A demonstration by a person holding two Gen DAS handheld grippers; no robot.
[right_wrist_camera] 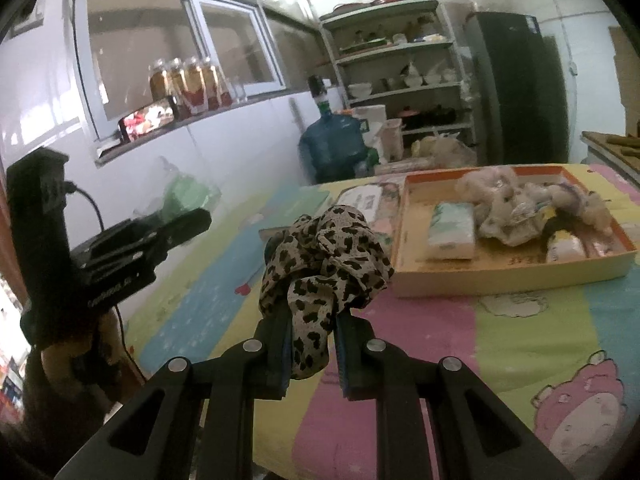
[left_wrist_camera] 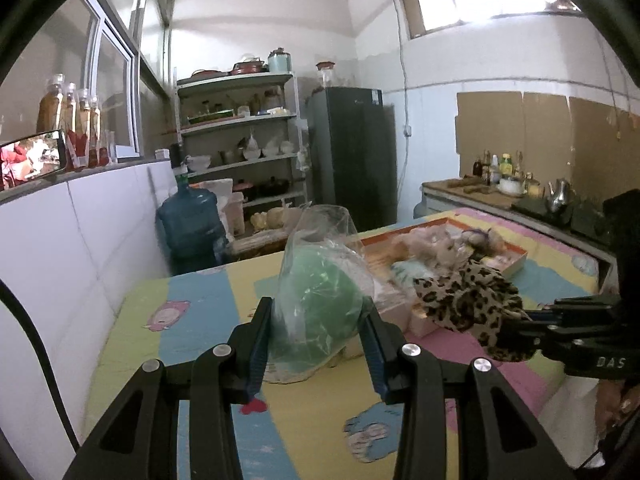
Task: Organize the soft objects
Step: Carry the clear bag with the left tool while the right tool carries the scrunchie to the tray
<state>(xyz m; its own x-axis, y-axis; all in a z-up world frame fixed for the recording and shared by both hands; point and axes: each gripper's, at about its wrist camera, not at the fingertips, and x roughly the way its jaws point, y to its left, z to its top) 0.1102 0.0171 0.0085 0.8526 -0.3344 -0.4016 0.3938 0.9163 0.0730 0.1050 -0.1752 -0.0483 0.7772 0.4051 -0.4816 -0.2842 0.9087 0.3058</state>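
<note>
My left gripper (left_wrist_camera: 316,344) clamps a clear bag of green stuff (left_wrist_camera: 320,300), tilted slightly downward. My right gripper (right_wrist_camera: 310,344), pinched tight on a leopard-print cloth (right_wrist_camera: 324,256), sits just to its right.

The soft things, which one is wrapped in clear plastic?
The green soft item between the left gripper's fingers; its clear bag sets it apart. The leopard-print cloth and the tray's fluffy plush are bare.

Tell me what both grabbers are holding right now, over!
Left gripper jaws shut on clear bag with green stuffing. Right gripper jaws shut on leopard-print cloth. Cardboard tray ahead, already holding soft things. Nothing in the way.
</note>
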